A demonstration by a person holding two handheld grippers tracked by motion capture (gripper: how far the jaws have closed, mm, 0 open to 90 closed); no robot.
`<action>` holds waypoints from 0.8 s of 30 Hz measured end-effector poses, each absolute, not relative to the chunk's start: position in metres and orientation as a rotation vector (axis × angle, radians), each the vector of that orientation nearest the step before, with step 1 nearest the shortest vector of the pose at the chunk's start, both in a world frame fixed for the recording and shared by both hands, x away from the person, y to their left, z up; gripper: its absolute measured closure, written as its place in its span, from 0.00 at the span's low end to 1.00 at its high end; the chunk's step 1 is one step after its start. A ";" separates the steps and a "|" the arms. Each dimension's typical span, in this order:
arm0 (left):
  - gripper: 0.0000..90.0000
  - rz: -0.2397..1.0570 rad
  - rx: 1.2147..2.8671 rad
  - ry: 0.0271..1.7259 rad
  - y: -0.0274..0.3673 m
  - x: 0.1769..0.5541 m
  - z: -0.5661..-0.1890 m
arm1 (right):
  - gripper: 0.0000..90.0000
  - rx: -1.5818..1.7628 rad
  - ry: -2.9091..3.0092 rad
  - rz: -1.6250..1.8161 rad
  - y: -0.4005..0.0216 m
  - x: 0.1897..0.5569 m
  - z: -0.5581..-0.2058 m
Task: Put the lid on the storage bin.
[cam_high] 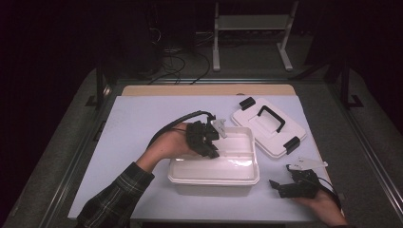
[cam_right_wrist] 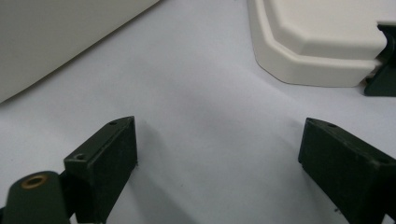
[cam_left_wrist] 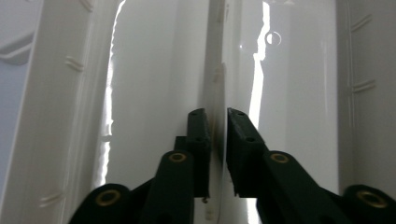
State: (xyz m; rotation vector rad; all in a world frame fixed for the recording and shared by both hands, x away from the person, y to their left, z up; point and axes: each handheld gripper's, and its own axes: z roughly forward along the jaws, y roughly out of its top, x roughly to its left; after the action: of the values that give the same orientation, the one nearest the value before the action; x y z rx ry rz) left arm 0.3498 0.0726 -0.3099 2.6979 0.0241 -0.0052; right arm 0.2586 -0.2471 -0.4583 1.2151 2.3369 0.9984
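An open white plastic box [cam_high: 223, 179] stands in the middle of the table. My left gripper [cam_high: 212, 151] reaches down into the box from its left rim. In the left gripper view its black jaws [cam_left_wrist: 217, 114] straddle a thin white upright divider [cam_left_wrist: 216, 70] inside the box, with a thin dark gap on the left side, so the pads do not seem to press on it. My right gripper [cam_high: 278, 188] rests on the table to the right of the box, pointing left. Its jaws [cam_right_wrist: 219, 135] stand wide open over bare tabletop with nothing between them.
The box's white lid [cam_high: 259, 130], with a black handle [cam_high: 272, 118] and black latches, lies flat behind and to the right of the box; its corner [cam_right_wrist: 317, 46] lies ahead of the right gripper. The box wall [cam_right_wrist: 56, 32] is at that view's upper left. Cables trail from both grippers.
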 end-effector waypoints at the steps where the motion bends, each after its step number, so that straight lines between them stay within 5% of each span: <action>1: 0.85 0.000 2.692 0.027 0.075 0.350 -0.308 | 0.12 1.216 2.337 0.999 -0.247 0.259 -0.458; 12: 0.43 0.033 2.614 0.127 0.100 0.350 -0.290 | 0.12 1.211 2.336 0.995 -0.247 0.259 -0.458; 24: 0.26 0.103 2.589 0.225 0.145 0.342 -0.282 | 0.12 1.214 2.338 0.989 -0.246 0.258 -0.458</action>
State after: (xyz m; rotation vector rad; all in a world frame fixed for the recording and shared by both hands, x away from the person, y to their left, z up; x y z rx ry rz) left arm 0.3417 0.1446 -0.2823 2.5888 0.2246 0.1034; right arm 0.2585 -0.2463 -0.4581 1.2140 2.3385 0.9885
